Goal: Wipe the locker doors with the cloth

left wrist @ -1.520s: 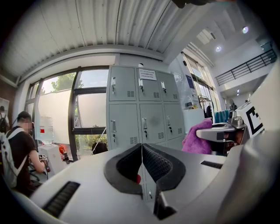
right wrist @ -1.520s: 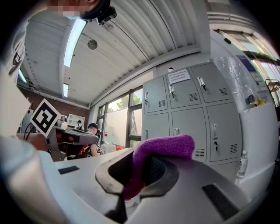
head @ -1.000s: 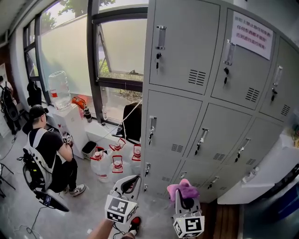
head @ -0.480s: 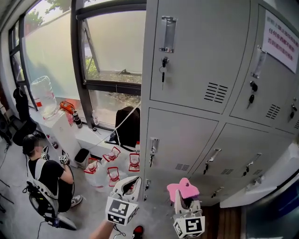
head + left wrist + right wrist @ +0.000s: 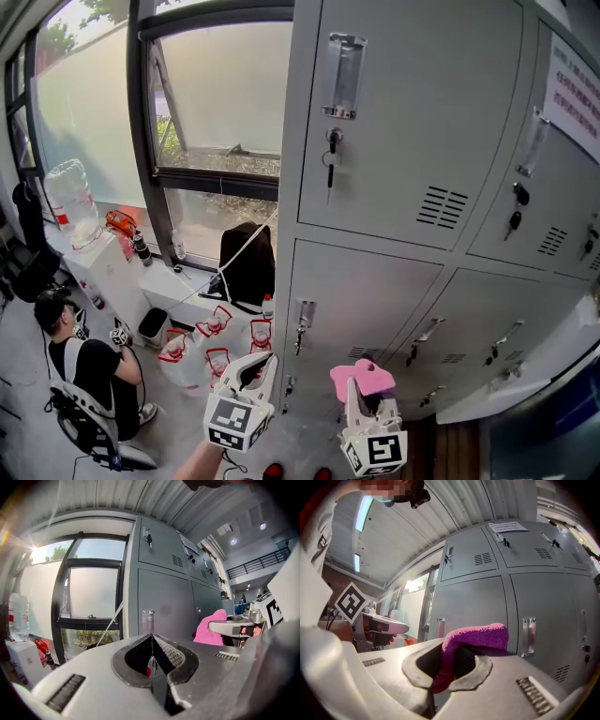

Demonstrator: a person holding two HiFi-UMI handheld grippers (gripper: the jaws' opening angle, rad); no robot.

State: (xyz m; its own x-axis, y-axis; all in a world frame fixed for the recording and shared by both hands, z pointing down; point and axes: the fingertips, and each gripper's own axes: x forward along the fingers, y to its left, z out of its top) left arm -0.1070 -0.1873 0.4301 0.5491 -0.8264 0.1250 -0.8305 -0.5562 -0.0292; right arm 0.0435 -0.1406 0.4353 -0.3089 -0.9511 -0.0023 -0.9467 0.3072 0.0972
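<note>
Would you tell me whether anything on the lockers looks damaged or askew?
Nothing stands out: the locker doors sit shut, keys hang in the locks, and the right hand-held gripper holds the pink cloth.

Seated person at floor's left edge. 1 clear water jug atop white cabinet. Black bag at low ledge's right end.

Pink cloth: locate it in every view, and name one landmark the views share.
Head view: pink cloth low, right of centre, in the right gripper.
Left gripper view: pink cloth right of middle.
Right gripper view: pink cloth at centre, between the jaws.
Shared landmark: the grey lockers.
</note>
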